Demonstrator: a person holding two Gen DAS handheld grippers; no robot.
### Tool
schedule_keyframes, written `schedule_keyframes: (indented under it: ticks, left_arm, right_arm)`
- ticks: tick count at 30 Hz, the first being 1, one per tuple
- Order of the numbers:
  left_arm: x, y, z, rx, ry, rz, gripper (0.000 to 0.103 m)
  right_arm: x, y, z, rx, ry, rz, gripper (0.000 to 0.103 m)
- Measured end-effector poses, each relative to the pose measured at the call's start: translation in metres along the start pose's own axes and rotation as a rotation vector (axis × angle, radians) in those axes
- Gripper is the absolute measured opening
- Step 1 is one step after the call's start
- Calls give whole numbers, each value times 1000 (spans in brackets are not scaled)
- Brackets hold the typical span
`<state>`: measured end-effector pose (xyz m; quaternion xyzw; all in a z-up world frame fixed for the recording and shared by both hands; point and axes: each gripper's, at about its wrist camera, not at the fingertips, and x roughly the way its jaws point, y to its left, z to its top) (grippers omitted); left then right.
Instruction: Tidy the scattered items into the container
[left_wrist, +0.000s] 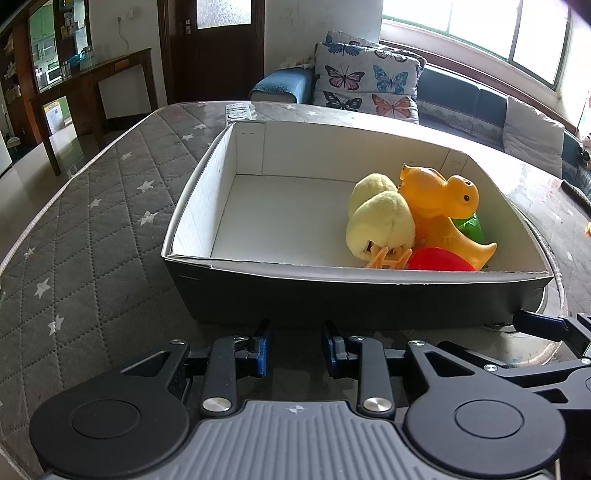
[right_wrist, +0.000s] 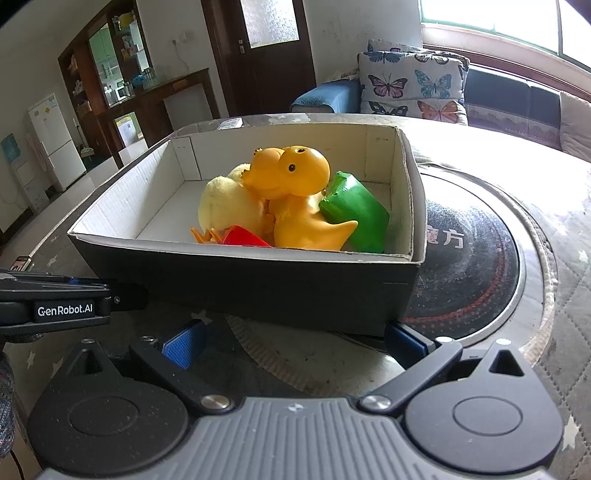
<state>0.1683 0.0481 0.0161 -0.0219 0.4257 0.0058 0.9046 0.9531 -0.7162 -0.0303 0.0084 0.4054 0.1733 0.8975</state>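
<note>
A: Start nearest. What are the tools doing?

B: The left gripper (left_wrist: 297, 345) has its blue pads drawn in to a narrow gap with nothing between them. The right gripper (right_wrist: 295, 341) has its jaws spread wide, also empty. Both sit low over the table, just short of the near wall of the box (right_wrist: 236, 280).

A: And the container itself?

B: Dead ahead of both. It is a dark cardboard box with a white inside. From the left tool the toys are ahead and to the right; the left half of the floor is bare.

A: What is in it?

B: A yellow plush chick (left_wrist: 380, 225) with orange feet, an orange plastic duck (right_wrist: 299, 199) leaning on it, a green plastic toy (right_wrist: 354, 214) behind the duck's tail, and a red piece (right_wrist: 245, 237) against the near wall.

A: Anything left outside?

B: On the quilted cover (left_wrist: 92, 229) to the left, nothing loose. Beyond the box lies what looks like a remote (left_wrist: 238, 112). At the far right edge of the left view is a small orange speck, too small to name.

A: So the step in hand?

B: I judge the tidying nearly done. Best to keep both tools clear of the box wall so it does not slide, check that speck on the right, and if it is a toy, take it with the wide right tool and drop it in the bare left half.
</note>
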Motion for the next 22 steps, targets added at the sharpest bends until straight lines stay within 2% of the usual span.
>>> schedule_keyframes:
  ticks: [22]
  left_arm:
    - [5,1,3,-27,16,23,30]
  right_arm:
    - [7,0,0,5,22,-12,103]
